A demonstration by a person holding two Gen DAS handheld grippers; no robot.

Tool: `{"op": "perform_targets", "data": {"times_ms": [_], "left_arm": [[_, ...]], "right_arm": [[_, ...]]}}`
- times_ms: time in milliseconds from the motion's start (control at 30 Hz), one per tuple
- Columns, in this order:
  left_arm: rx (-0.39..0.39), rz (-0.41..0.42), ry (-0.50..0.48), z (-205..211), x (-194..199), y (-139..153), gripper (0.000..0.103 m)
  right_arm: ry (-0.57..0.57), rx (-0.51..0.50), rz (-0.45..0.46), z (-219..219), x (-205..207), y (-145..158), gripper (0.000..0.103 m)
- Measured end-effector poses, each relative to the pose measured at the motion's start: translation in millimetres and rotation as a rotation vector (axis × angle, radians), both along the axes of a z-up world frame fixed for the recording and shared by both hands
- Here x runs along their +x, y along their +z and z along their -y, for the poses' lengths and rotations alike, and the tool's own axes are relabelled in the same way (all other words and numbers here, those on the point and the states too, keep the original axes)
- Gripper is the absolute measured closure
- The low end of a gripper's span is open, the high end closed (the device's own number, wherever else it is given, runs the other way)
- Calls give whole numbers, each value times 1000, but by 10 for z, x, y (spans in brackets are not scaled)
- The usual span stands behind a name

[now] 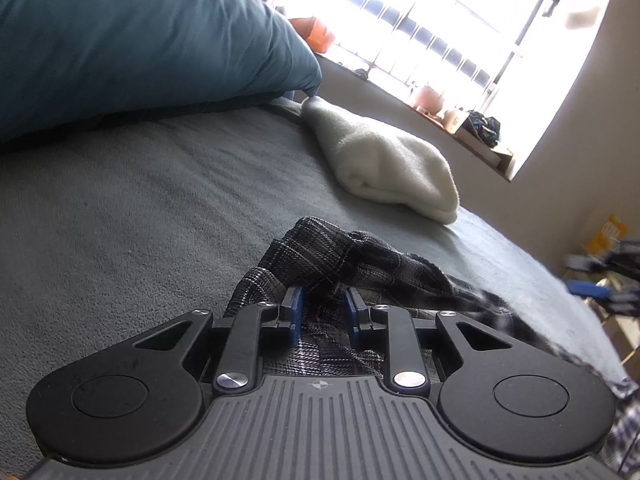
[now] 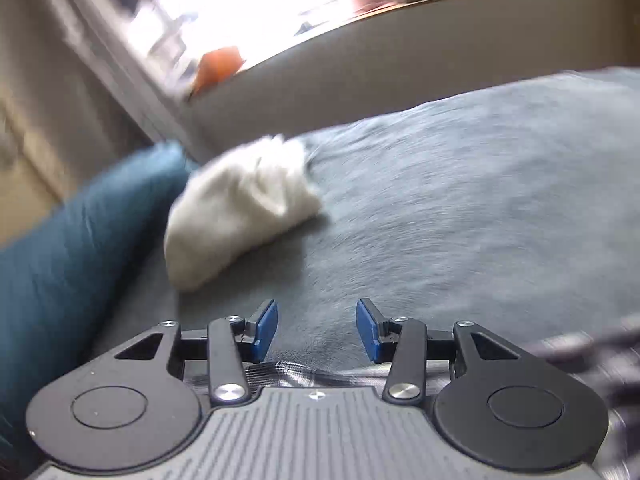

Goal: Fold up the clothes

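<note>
Clearly the left tool [image 1: 321, 312] works low over the bed [image 1: 120, 208], its blue pads set apart with a bunched ridge of the plaid garment [image 1: 340, 260] between them; whether they pinch the cloth or only straddle it cannot be told. The plaid lies crumpled near the bed's edge, trailing off to the right toward the floor side. Judging by that, a good grip takes one layer at a hem or corner, not a wad, so the cloth can be drawn flat across the bed before any crease is laid. Behind it, a white bundle [image 1: 384, 164] sits rolled or folded just beside the blue pillow [image 1: 140, 32], well apart from the plaid; it would fit a piece already done or one merely set there. On the right, the right tool [image 2: 316, 330] hangs released over bare bed, pads wide, gripping nothing, a blurred dark cloth at its far right. No basket or bin shows in either view, only small pots [image 1: 428, 98] on the sill [image 1: 472, 136], contents unclear.
</note>
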State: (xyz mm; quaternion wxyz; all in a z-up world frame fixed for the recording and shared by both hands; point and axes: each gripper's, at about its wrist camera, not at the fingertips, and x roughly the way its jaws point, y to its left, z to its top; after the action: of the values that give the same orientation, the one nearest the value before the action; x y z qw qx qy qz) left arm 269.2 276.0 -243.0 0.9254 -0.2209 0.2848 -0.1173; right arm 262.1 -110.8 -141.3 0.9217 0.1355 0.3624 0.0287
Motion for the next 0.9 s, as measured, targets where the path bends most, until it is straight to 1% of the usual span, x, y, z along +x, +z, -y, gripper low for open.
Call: {"op": "perform_targets", "data": {"times_ms": [100,200,300,367,467,500,533,567,633,700,800,900], "left_arm": [[-35,-9,-3,-44,35,-31,79],[-38,-10,-17,-61,53,-46,79],[-34,-20,-30,-74,68,-39,79],[-27,-38,-30,-68,91,-13,79],[-27,-81,-27,-62,148,27,79],[-16,-94,-31,-49,172,48,79],[11,-102,-41,-21,191,73,79],[43,-107,-50,14,202,97,79],[114,-121,-71,86,221,145,79],[177,-140,-88,161,262,198,79],[210,-157,-94,213,313,210,78],[231,-151,-94,244,335,190,78]], "right_arm": [[-106,110,12,303,-145,173,57],[-172,-22,-23,447,-495,387,57],[-276,-145,-49,537,-750,587,62],[-347,-202,-51,590,-819,818,63],[-390,-310,-28,640,-714,1255,63],[-387,-343,-38,674,-668,1373,63],[-383,-374,-49,710,-622,1489,63],[-370,-425,-65,746,-590,1581,63],[-335,-495,-86,832,-625,1741,64],[-301,-507,-100,936,-668,1843,63],[-181,-528,-132,986,-795,1827,63],[-72,-561,-155,953,-860,1571,63]]}}
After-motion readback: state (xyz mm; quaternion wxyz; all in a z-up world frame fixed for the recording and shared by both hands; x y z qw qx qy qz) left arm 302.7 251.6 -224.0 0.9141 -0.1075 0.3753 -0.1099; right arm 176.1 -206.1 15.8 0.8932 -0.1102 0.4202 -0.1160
